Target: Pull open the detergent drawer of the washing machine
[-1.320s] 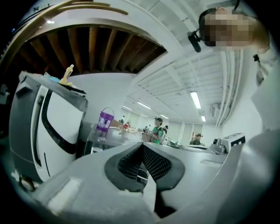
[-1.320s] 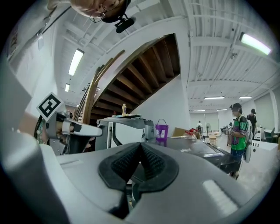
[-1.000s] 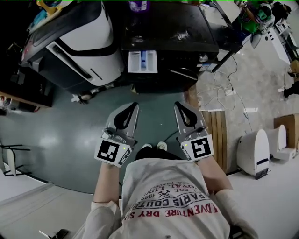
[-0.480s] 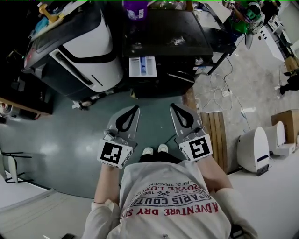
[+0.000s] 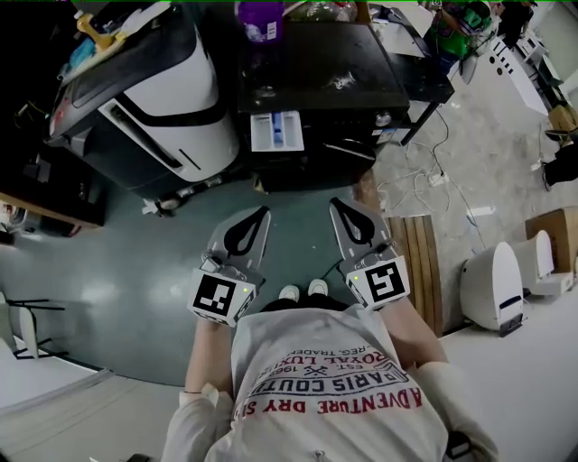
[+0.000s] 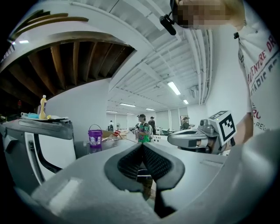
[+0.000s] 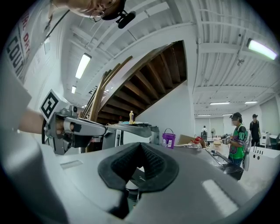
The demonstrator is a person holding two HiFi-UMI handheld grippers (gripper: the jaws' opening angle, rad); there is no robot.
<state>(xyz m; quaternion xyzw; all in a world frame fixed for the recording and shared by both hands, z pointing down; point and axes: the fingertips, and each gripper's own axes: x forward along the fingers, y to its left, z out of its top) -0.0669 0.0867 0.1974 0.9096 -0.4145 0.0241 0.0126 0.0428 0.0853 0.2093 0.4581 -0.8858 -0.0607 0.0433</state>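
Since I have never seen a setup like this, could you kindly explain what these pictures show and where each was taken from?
No robot here: a person holds a two-jaw gripper in each hand. The top-down picture comes from a camera on the person's head; the left gripper and right gripper point toward a black washing machine. Its detergent drawer stands pulled out, and a purple bucket sits on top. The other two pictures come from cameras riding on each gripper, looking along its jaws. Both grippers are shut and hold nothing.
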